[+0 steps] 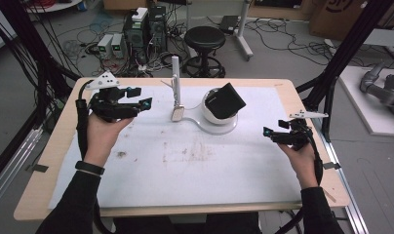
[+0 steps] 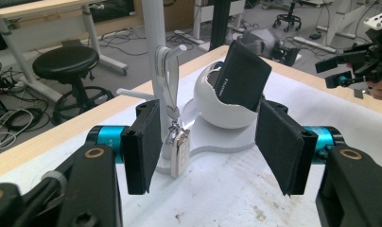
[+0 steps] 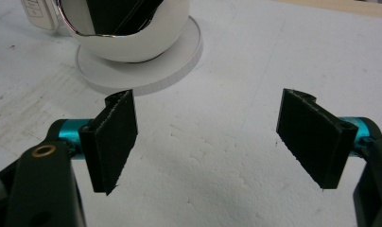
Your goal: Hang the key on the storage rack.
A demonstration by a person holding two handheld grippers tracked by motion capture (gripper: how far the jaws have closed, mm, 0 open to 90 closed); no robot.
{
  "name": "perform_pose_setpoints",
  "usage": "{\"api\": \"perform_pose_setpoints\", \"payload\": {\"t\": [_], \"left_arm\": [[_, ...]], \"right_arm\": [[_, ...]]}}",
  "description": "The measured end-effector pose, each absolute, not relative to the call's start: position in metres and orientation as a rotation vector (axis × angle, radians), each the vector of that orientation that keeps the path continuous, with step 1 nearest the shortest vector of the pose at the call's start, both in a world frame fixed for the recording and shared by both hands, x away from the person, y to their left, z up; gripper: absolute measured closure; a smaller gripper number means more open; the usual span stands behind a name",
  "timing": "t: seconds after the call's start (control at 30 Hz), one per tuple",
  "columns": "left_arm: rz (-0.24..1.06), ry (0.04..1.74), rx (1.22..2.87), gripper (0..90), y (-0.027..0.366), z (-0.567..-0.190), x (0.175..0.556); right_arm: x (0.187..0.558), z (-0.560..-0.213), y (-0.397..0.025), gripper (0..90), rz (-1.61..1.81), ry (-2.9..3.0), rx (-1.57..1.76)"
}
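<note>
Right now both grippers hover over the white foam-covered table [image 1: 185,165] with nothing between their pads. The left gripper [image 1: 136,97] is held above the table's left rear part, its jaws spread wide and aimed at the small white key fob [image 2: 179,153] that hangs by a metal ring from a peg of the slim white upright stand [image 2: 156,52]. In the left gripper view the fob dangles just beyond the left pad, close to the gap but not yet inside it. The right gripper [image 1: 269,132] waits low at the table's right side, jaws likewise apart, pointing toward the white bowl-shaped holder [image 3: 127,42] on its round flat base — the holder in which a flat black wallet-like case [image 2: 241,75] leans tilted.

By my reading the step in hand is the approach, with the fob the likelier target since the left tool is lined up nearest it. The next move calls for easing the left gripper forward so the pads straddle the fob squarely, then closing gently — the fob swings freely on its ring, so a sideways nudge could push it out of the gap.
</note>
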State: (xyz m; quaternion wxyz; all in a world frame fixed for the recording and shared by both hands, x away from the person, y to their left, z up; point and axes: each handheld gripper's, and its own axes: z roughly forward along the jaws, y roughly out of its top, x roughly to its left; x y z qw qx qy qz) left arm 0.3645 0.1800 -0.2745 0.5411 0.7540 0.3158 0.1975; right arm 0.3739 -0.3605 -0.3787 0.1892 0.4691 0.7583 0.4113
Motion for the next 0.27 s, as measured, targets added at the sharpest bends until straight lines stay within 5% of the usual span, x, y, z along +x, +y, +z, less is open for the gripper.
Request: {"api": "perform_pose_setpoints", "payload": {"t": [0.27], "left_arm": [[0.463,0.743,1.795,41.4,0.179,-0.2751,0.3653]], "right_arm": [[0.3741,-0.3787,-0.3614,21.6,1.16,2.13,1.325]]}}
